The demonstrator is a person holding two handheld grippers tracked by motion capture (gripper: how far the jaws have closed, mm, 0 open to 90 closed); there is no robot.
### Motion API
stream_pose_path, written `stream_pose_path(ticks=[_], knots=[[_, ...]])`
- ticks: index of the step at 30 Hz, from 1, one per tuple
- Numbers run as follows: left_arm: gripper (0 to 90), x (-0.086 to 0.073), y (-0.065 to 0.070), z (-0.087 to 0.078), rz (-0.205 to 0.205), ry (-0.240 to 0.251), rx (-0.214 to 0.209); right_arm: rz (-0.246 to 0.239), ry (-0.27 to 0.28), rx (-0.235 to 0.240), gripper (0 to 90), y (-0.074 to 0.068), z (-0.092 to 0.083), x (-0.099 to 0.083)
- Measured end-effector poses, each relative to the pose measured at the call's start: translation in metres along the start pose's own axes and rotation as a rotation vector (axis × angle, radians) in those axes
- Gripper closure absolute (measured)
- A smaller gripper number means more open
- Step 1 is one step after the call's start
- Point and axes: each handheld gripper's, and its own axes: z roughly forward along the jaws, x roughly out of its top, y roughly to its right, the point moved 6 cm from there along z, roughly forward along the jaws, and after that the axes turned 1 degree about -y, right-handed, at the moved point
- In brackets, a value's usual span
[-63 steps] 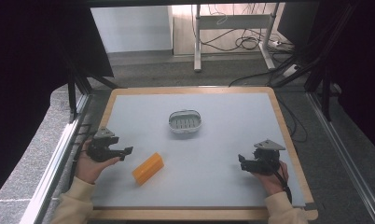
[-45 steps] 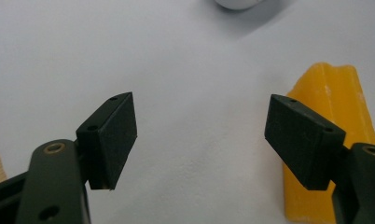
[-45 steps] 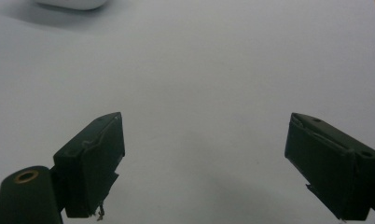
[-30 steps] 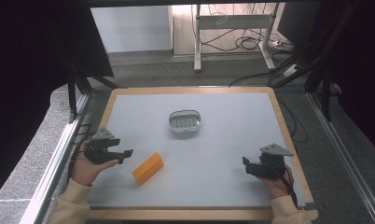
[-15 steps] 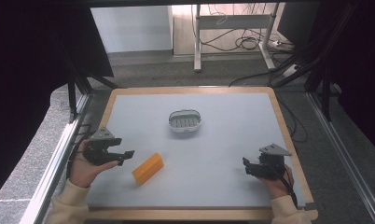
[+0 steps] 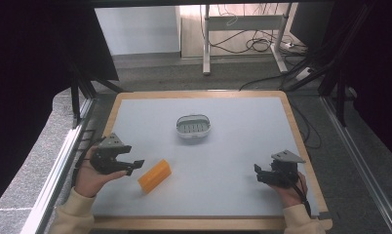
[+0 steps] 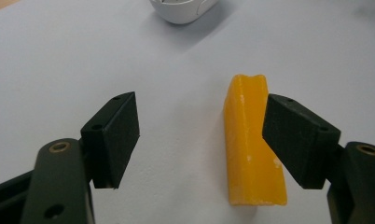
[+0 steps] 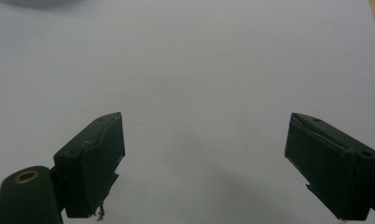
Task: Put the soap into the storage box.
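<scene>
High view showed left gripper (image 6: 134, 166) spread wide beside orange block (image 6: 154, 176), right gripper (image 6: 258, 173) gaping, empty, white dish (image 6: 194, 126) farther off.

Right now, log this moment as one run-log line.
left claw: open, beside orange block, no contact | right claw: open, empty | white dish: mid-table, untouched

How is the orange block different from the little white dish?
The block is orange and solid; the dish is white, hollow and has a ridged floor. The block is long with straight sides; the dish is a rounded oval. The block lies near the left gripper; the dish sits farther back, mid-table. Both rest on the table, untouched.
</scene>
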Motion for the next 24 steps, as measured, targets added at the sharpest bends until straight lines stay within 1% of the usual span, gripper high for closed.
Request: stream_pose_path(ticks=[7, 10, 22, 24], knots=[[26.7, 0.007, 0.005, 0.003, 0.028, -0.012, -0.014, -0.001, 0.0, -0.002, 12.3, 0.0, 0.0, 0.0], [26.6, 0.007, 0.008, 0.005, 0.034, -0.025, -0.024, -0.003, 0.0, -0.002, 12.3, 0.0, 0.0, 0.0], [25.9, 0.009, 0.016, 0.013, 0.066, -0.056, -0.031, -0.011, 0.0, 0.006, 12.3, -0.002, 0.0, 0.0], [25.9, 0.01, 0.018, 0.015, 0.072, -0.069, -0.035, -0.012, 0.0, 0.008, 12.3, -0.002, 0.0, 0.0]])
